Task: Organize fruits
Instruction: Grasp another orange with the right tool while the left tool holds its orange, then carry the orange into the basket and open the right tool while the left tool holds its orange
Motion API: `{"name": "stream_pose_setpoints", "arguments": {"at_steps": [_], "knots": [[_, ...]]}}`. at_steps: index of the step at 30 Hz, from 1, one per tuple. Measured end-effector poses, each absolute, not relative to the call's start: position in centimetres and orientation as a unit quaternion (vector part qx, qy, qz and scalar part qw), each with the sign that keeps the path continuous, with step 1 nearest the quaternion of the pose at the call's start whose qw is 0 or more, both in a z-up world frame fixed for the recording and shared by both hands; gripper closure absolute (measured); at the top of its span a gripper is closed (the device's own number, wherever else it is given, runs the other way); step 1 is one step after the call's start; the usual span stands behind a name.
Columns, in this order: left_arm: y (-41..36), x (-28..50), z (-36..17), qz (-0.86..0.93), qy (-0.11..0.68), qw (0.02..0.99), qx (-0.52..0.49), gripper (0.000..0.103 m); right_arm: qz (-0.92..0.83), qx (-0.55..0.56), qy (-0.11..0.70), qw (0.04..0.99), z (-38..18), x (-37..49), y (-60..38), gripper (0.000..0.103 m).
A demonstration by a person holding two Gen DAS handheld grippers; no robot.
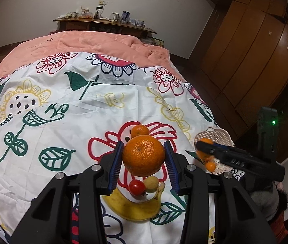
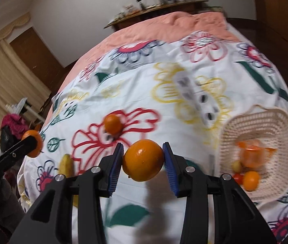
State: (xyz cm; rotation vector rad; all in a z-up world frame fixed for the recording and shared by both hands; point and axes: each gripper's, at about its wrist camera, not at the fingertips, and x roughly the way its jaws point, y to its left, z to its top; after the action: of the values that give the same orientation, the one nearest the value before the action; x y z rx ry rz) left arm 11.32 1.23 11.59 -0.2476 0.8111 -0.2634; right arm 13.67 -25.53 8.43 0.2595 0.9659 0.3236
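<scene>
Left gripper (image 1: pixel 143 155): fingers clamped on a mandarin (image 1: pixel 143 155), held above the bed. Under it at 6 o'clock, banana (image 1: pixel 132 208), cherry tomato (image 1: pixel 136 187), pale round fruit (image 1: pixel 151 183); small orange (image 1: pixel 140 131) at 12. Right gripper (image 2: pixel 143 160): fingers gripping an orange (image 2: pixel 143 163). White basket (image 2: pixel 257 126) at 3 o'clock holds more fruit.

Home bedroom. Bed (image 1: pixel 107 40) with salmon quilt, flowered sheet (image 1: pixel 95 105) spread over it. Wooden wardrobe (image 1: pixel 251 46) at 2 o'clock in the left wrist view. Cluttered wooden sideboard (image 1: pixel 103 23) at 12 o'clock against white wall. Beige curtains (image 2: pixel 3 75) at 9 o'clock in the right wrist view.
</scene>
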Motion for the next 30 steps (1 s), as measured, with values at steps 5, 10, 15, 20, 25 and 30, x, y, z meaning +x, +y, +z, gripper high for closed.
{"name": "stream_pose_setpoints", "arguments": {"at_steps": [5, 10, 15, 20, 25, 30], "knots": [[0.2, 11.4, 11.6, -0.134, 0.396, 0.902, -0.111, 0.062, 0.106, 0.151, 0.454, 0.872, 8.0, 13.0, -31.4, 0.063], [-1.2, 11.4, 11.8, -0.143, 0.399, 0.900, -0.100, 0.062, 0.060, 0.168, 0.456, 0.872, 6.8, 12.3, -36.2, 0.063], [-2.8, 11.5, 12.1, -0.154, 0.401, 0.899, -0.088, 0.062, 0.011, 0.150, 0.460, 0.875, 5.0, 11.8, -39.0, 0.063], [-4.1, 11.6, 11.8, -0.161, 0.407, 0.896, -0.080, 0.062, -0.004, 0.159, 0.476, 0.865, 2.9, 12.0, -40.5, 0.063], [-5.2, 11.7, 11.6, -0.166, 0.412, 0.893, -0.075, 0.062, -0.011, 0.159, 0.489, 0.858, 1.5, 12.5, -41.0, 0.063], [-5.8, 11.8, 11.2, -0.169, 0.418, 0.890, -0.072, 0.062, -0.019, 0.159, 0.491, 0.856, 0.7, 13.0, -41.1, 0.062]]}}
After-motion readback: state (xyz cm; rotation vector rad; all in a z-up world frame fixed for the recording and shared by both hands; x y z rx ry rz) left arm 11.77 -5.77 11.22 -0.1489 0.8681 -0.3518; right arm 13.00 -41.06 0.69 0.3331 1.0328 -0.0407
